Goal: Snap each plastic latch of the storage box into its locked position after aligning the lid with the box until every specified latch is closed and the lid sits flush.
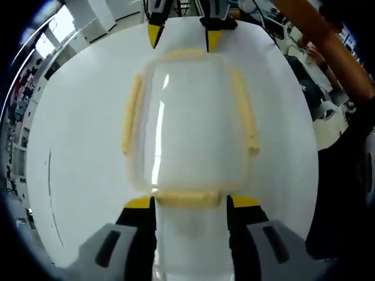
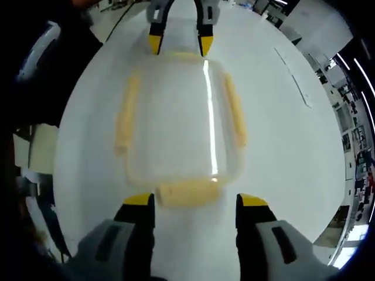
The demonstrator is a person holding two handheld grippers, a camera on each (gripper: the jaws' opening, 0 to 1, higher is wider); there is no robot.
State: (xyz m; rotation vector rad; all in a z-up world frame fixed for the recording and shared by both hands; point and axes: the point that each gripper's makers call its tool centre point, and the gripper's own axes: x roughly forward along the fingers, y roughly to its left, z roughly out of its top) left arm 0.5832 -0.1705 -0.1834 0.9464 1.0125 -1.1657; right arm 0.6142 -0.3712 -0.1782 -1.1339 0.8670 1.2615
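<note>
Jaws of left gripper (image 1: 190, 202) spread wide, yellow tips flanking near yellow latch (image 1: 186, 198) of clear storage box (image 1: 187, 123); right gripper (image 2: 196, 200) likewise wide astride opposite latch (image 2: 186, 192). Box centred on white table (image 1: 76, 152), lid (image 2: 176, 111) on, broad bare surface along both long sides. Contents not discernible through blurred plastic.

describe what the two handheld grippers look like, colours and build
Both look alike: the left gripper and right gripper each have two black jaws capped with yellow tips, rising from grey bodies with dark slots. An orange sleeve shows at the upper right of the left gripper view.
</note>
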